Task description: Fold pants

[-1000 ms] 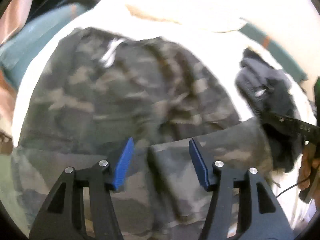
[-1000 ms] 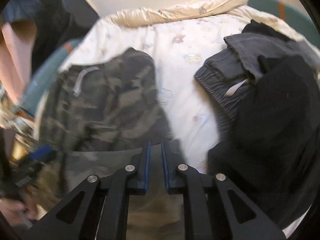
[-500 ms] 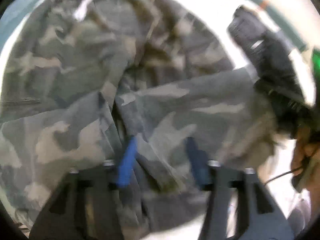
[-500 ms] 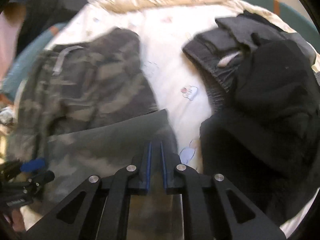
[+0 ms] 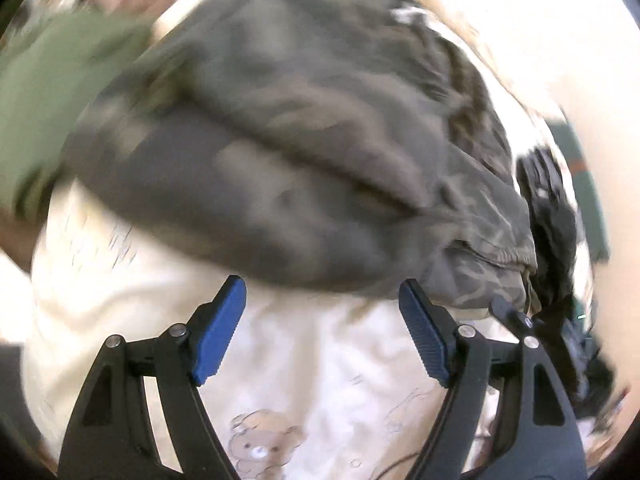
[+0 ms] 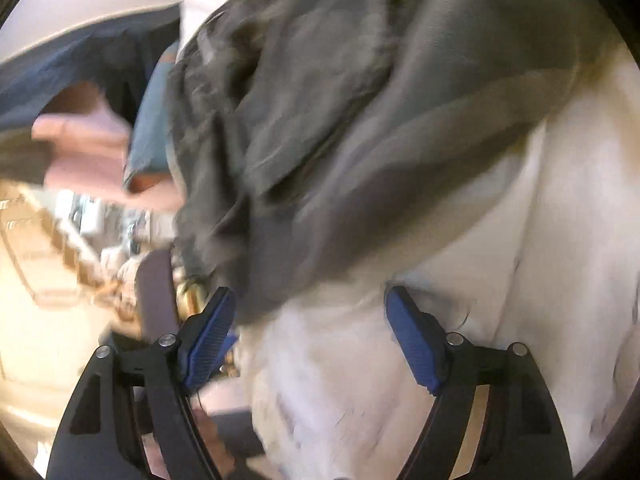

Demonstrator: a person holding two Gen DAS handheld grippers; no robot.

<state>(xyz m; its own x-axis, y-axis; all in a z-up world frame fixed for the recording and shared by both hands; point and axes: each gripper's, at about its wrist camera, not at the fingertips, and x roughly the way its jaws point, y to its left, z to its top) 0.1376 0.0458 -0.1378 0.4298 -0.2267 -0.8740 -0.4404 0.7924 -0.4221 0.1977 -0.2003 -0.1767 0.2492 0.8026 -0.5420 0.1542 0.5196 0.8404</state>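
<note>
I am looking down my left gripper (image 5: 322, 312) and its jaws are opening, standing wide apart with nothing between the blue pads (image 5: 218, 332) but the cream bedsheet (image 5: 320, 380). The camouflage pants (image 5: 304, 152) are lying folded in a thick bundle on the bed, just beyond the fingertips and filling the middle of this view; the near folded edge is sitting close to the pads without being pinched. A pile of dark clothes (image 5: 554, 216) is lying to the right of the pants, touching their right end. A bear print (image 5: 260, 440) is showing on the sheet near the camera. Everything here is smeared by motion blur, so I cannot make out finer detail.

I am also looking along my right gripper (image 6: 308, 308), and its jaws are opening too, wide apart and empty. The pants (image 6: 340, 120) are filling the far and upper part of this view, with their lower corner hanging just above the left pad (image 6: 208, 336), and I cannot tell whether it is touching. The white sheet (image 6: 520, 240) is spreading to the right and between the fingers. At the left a person's blurred arm (image 6: 84, 148) is showing beside the bed
</note>
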